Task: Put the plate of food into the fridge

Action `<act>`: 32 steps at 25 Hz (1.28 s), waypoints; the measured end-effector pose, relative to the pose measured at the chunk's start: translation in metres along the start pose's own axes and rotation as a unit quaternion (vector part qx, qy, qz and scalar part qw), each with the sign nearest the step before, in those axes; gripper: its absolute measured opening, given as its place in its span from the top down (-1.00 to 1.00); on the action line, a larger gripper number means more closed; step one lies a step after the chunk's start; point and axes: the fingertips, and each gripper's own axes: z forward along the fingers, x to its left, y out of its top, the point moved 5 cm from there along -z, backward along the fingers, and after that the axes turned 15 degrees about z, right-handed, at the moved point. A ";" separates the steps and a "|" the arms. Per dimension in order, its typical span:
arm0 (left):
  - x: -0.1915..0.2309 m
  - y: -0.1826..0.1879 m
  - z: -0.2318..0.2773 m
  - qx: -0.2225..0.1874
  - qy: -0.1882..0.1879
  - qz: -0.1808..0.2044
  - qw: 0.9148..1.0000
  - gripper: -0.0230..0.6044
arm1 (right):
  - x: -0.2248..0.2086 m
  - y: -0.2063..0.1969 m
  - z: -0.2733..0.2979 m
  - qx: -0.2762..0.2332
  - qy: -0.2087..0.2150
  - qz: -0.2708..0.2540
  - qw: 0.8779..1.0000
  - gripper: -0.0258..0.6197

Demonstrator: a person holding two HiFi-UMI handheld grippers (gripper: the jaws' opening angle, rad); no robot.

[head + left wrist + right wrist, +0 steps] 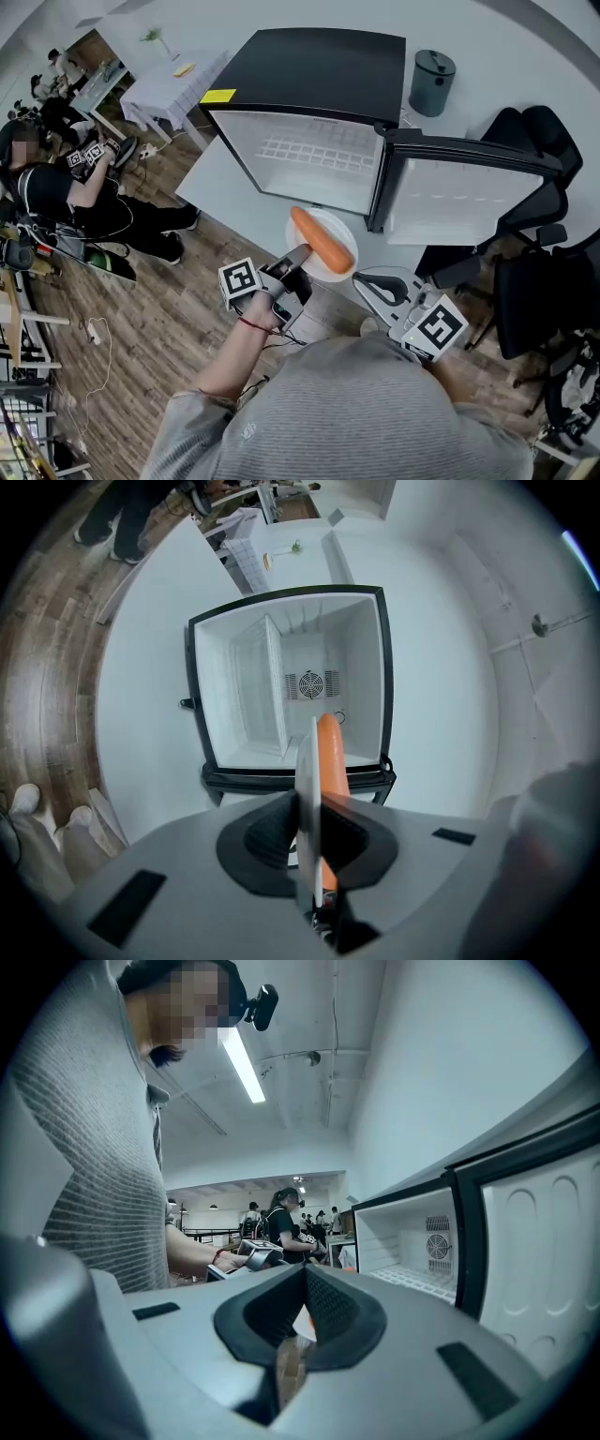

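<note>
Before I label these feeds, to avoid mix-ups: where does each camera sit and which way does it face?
Head view: on the person's head, looking down at the open mini fridge and the plate with a carrot; sweater, left forearm, left gripper and right gripper show.
Left gripper view: rides that gripper, looking into the fridge along jaws shut on the plate's rim.
Right gripper view: rides that gripper, looking past shut jaws at the sweater and fridge door.
Shared: head and left gripper views show plate, carrot, fridge.

A white plate (338,232) carrying one orange carrot (322,240) is pinched by its near rim in the left gripper (298,255). The black fridge (314,75) stands just ahead, its door (469,192) open.
</note>
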 end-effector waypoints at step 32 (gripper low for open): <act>0.047 0.089 0.095 -0.053 0.039 0.013 0.998 0.80 | -0.013 -0.012 0.002 0.009 0.003 0.027 1.000 0.88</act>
